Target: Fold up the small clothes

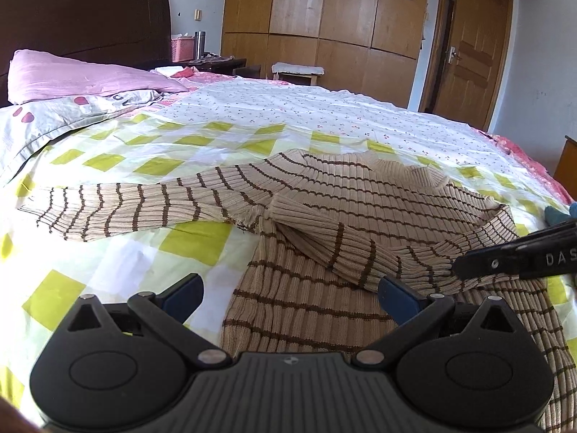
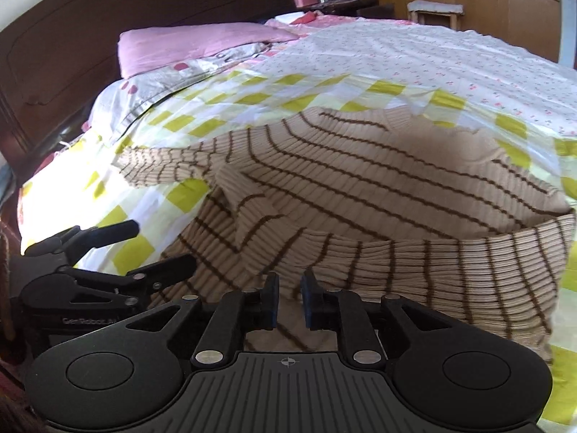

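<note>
The striped sweater (image 1: 360, 195) lay across the bed (image 1: 252, 115), its unfolded sleeve (image 1: 119, 205) stretching far left. My left gripper (image 1: 288, 296), spread and empty, was nearer it; my right gripper (image 2: 290, 297), slightly parted, gripped nothing over the folded sleeve.

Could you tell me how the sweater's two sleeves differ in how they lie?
The left sleeve stretches straight out over the checked quilt; the right sleeve is folded across the sweater's body. The left one lies flat, the right one bunched. Both are beige ribbed knit with brown stripes.
</note>
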